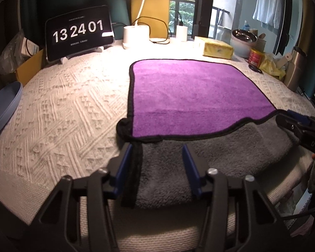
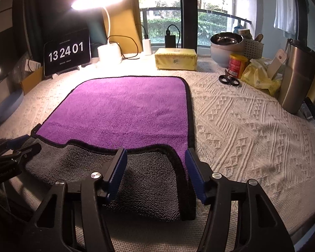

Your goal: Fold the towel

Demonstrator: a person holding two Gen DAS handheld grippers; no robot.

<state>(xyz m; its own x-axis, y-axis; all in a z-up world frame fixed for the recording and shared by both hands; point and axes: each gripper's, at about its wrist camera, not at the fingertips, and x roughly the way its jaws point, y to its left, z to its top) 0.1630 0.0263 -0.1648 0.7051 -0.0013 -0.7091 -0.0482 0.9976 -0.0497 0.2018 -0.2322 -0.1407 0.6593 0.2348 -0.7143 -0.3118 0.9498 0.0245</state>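
Towel [image 1: 191, 96] lies beside steel bowl [image 2: 226, 38].

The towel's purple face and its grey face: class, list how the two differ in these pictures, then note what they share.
The purple face covers most of the towel and lies flat farther away; the grey face shows only on the near strip, folded over and wavy. The open left gripper and right gripper straddle the grey face's near corners, not the purple face. Both faces look plush and share a black border.

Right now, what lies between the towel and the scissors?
Nothing: only bare white textured table cover separates the towel from the scissors, clearest in the right wrist view.
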